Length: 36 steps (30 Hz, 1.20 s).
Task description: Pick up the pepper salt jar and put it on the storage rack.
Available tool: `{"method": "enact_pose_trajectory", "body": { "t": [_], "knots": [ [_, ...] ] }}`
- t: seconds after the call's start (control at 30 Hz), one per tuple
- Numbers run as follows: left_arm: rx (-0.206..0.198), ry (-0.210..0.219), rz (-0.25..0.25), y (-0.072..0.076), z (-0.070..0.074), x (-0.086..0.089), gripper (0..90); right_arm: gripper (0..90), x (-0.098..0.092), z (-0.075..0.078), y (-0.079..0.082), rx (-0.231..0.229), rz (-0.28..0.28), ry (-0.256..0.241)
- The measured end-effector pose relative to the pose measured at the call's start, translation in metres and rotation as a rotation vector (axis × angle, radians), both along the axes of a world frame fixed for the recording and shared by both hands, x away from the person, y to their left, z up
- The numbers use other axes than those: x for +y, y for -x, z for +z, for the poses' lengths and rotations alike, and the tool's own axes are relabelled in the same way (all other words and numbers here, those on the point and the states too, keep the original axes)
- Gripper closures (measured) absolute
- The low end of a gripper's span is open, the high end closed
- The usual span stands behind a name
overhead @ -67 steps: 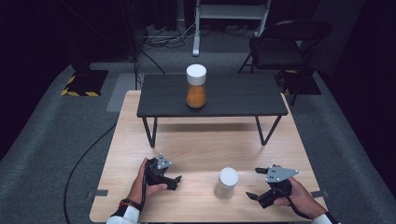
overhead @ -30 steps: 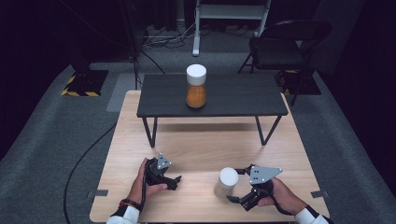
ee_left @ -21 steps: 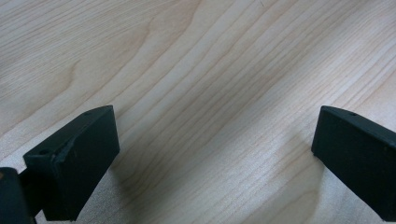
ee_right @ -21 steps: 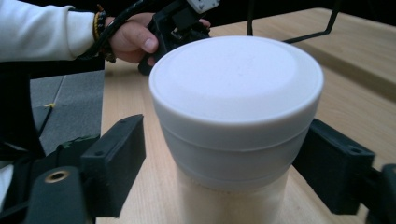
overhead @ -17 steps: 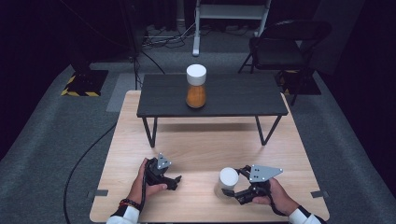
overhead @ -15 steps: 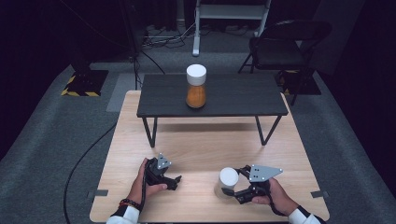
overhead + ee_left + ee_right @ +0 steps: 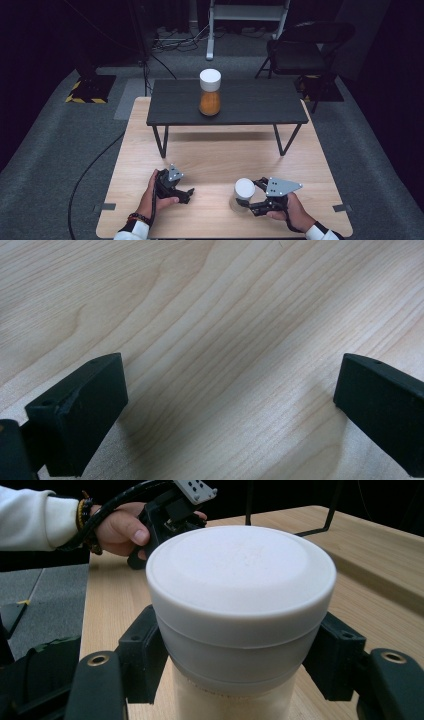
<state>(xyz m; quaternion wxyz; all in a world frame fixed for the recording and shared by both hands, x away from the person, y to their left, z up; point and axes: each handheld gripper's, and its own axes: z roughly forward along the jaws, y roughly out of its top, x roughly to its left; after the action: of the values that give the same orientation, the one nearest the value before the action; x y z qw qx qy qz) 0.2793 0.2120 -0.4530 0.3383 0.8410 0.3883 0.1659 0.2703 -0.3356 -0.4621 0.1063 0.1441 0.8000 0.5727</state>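
A pale jar with a white lid point(image 7: 244, 194) stands on the wooden table point(image 7: 215, 155) near its front edge. My right gripper point(image 7: 252, 197) reaches it from the right, and its jaws press on both sides just under the white lid point(image 7: 240, 595), so the right gripper point(image 7: 240, 665) is shut on it. My left gripper point(image 7: 187, 194) rests low on the wood at the front left, held by a hand. Its jaws stand wide apart with only bare wood between them, so the left gripper point(image 7: 230, 405) is open. It also appears behind the jar as the far gripper point(image 7: 172, 510).
A low black table point(image 7: 250, 105) on thin legs stands across the back half of the wooden table. On it stands a jar of orange contents with a white lid point(image 7: 210, 95). A dark chair point(image 7: 300, 47) is beyond, on the grey floor.
My right gripper has moved left from the table's front right to the white-lidded jar and closed around it. The left gripper and both jars have stayed put.
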Motion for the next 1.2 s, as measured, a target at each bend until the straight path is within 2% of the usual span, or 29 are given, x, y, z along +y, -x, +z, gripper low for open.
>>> {"method": "enact_pose_trajectory", "body": {
  "t": [0.2,0.4,0.67,0.93,1.2],
  "knots": [
    [0.000,0.001,-0.001,0.000,0.000,0.000,0.8,33.7,-0.003,0.001,0.002,0.010,-0.035,-0.011],
    [0.000,0.000,-0.001,0.000,0.000,0.000,0.8,33.7,-0.008,0.008,0.006,-0.016,-0.080,-0.034],
    [0.000,0.001,-0.001,0.000,0.000,0.000,0.8,33.7,-0.013,0.024,0.007,-0.041,-0.157,-0.050],
    [0.000,0.001,-0.001,0.000,0.000,0.000,0.8,33.7,-0.014,0.039,0.006,-0.071,-0.209,-0.051],
    [0.000,-0.001,-0.003,0.000,0.000,0.000,0.8,33.7,-0.012,0.054,0.006,-0.085,-0.244,-0.085]
  ]
}}
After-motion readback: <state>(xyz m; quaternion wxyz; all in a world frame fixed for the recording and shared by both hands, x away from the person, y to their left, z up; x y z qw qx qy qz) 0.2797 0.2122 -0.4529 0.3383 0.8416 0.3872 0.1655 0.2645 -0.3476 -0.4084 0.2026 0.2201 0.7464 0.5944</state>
